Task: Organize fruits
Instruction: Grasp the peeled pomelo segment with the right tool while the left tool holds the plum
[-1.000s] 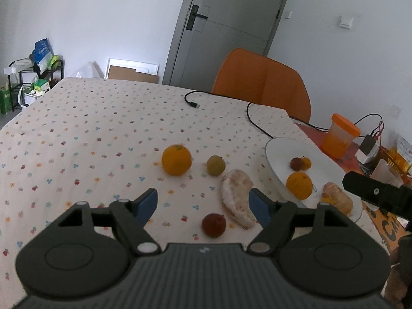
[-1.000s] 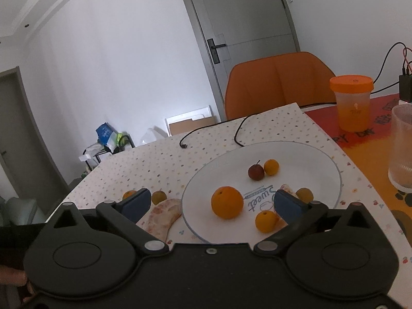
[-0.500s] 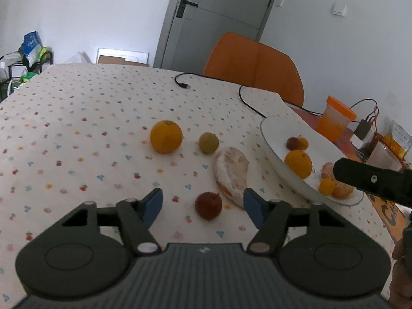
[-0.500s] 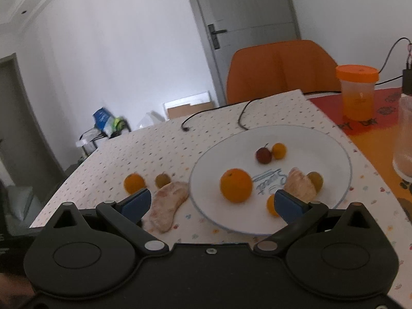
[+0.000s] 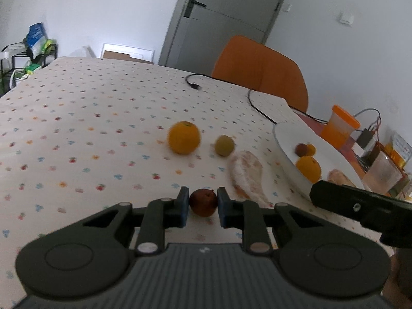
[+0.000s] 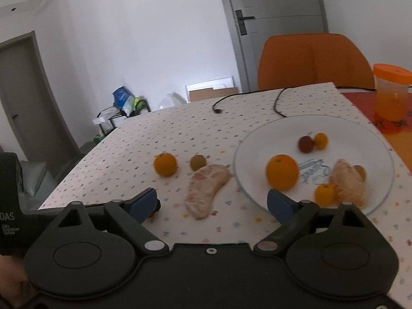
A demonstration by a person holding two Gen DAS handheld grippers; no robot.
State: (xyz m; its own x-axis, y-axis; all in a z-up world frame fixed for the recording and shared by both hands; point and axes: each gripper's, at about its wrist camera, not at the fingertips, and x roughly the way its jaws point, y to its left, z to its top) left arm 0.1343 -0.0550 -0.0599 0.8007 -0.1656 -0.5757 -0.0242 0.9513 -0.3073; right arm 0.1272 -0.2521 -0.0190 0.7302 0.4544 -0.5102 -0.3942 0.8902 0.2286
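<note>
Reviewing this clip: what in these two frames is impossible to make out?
- Left wrist view: whether the left claw has lifted the dark red round fruit off the dotted tablecloth; its underside is not visible.
- Left wrist view: the near part of the white round plate, covered by the right claw's black body.
- Right wrist view: blue writing on the plate, blurred; the small brownish fruit, half behind the peeled pomelo segment.

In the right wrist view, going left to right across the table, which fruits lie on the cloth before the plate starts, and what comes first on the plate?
Orange → small green fruit → peeled pomelo segment → white plate, on which a second orange comes first.
</note>
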